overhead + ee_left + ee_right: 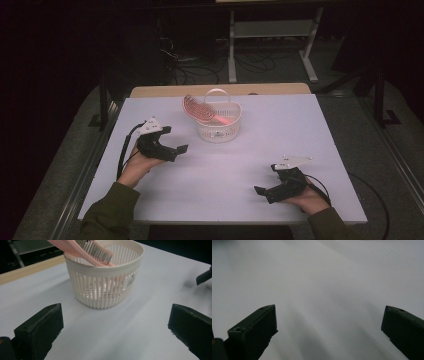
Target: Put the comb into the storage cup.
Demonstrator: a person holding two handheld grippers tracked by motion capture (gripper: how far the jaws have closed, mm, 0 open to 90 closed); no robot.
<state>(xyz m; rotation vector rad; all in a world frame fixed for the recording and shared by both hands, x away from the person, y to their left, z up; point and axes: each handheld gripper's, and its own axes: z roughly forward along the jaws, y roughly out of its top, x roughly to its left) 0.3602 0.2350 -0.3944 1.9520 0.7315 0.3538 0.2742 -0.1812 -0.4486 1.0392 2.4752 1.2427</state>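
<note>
Left fingers [40,332]: spread wide with nothing between them, hovering low over the counter [300,130] and aimed at the basket.
Left gripper [167,146]: near the basket's left side, apart from it, in the person's left hand.
Right fingers [254,330]: also wide apart and empty, looking along bare counter.
Right gripper [275,189]: near the front right of the counter, well apart from the basket.
Step in hand: by my reading, the left gripper is lined up on the basket and the brush in it.
Doing it well: keep the fingers spread until they straddle the brush's handle or head, then close squarely; come in above the rim so the light basket is not shoved or tipped. The right gripper could steady the wall.
Basket [105,287]: white, round, slatted sides, upright at the back middle of the counter, with a thin hoop handle.
Contents: one pink hairbrush [197,109], leaning, its head with bristles sticking out over the left rim, its handle down inside. Nothing else can be made out through the slats.
</note>
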